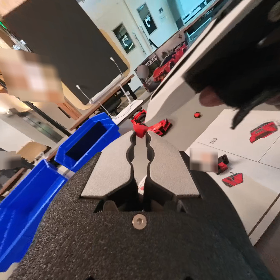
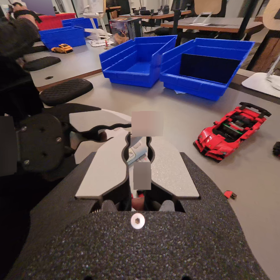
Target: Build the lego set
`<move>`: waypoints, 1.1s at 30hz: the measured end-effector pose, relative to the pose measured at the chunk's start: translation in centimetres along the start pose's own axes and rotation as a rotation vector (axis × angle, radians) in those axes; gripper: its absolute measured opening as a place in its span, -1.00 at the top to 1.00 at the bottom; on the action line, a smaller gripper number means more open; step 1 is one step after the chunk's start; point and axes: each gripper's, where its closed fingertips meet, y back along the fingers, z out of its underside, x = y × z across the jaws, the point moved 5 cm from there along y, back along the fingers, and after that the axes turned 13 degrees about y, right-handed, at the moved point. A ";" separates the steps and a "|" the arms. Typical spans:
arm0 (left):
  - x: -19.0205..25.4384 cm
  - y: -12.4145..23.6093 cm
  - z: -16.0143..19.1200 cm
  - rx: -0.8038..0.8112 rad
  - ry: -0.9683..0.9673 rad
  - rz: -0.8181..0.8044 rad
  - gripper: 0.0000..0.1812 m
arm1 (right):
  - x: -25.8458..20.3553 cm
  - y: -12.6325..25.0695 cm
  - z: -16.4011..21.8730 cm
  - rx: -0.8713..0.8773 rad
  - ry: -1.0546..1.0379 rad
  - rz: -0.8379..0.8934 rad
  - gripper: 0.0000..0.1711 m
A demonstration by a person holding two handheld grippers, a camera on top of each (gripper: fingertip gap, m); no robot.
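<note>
My left gripper (image 1: 140,133) is shut on a small red lego piece (image 1: 140,131) at its fingertips, held above the table. It also shows in the right wrist view (image 2: 98,119), coming in from the left. My right gripper (image 2: 138,137) has its jaws a little apart; a blur patch hides the tips, so I cannot tell whether it holds anything. Its white and black body (image 1: 174,90) shows in the left wrist view, close to the red piece. The partly built red lego car (image 2: 224,136) (image 1: 160,127) sits on the grey table. The open instruction booklet (image 1: 242,151) (image 2: 136,153) lies under the grippers.
Two blue bins (image 2: 130,63) (image 2: 201,75) stand at the far side of the table. A small red and black piece (image 2: 229,194) (image 1: 197,114) lies loose near the car. The lego box (image 1: 163,66) stands behind. A yellow model car (image 2: 62,48) sits on another table. The tips of both grippers are at nearly the same place.
</note>
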 end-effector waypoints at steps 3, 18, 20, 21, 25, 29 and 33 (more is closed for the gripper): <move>0.1 0.3 0.0 0.010 -0.072 -0.050 0.87 | -0.4 -0.7 0.1 -0.018 -0.004 -0.006 0.75; 1.5 0.5 0.5 -0.027 -0.191 0.110 0.83 | 0.8 -0.3 1.3 -0.102 0.159 -0.143 0.85; 1.6 0.7 1.3 -0.119 -0.096 0.294 0.79 | 1.6 0.3 1.9 -0.172 0.227 -0.246 0.84; 2.0 1.0 2.1 -0.189 -0.035 0.431 0.80 | 2.3 0.5 2.6 -0.237 0.260 -0.296 0.84; 2.8 2.1 4.0 -0.383 0.148 0.817 0.85 | 1.9 0.9 5.1 -0.417 0.395 -0.682 0.84; 2.9 1.2 4.4 -0.409 0.129 0.835 0.91 | 1.4 0.1 5.7 -0.466 0.418 -0.905 0.84; 3.7 0.8 4.8 -0.456 0.116 0.883 0.92 | 2.3 -0.2 6.5 -0.542 0.724 -0.997 0.84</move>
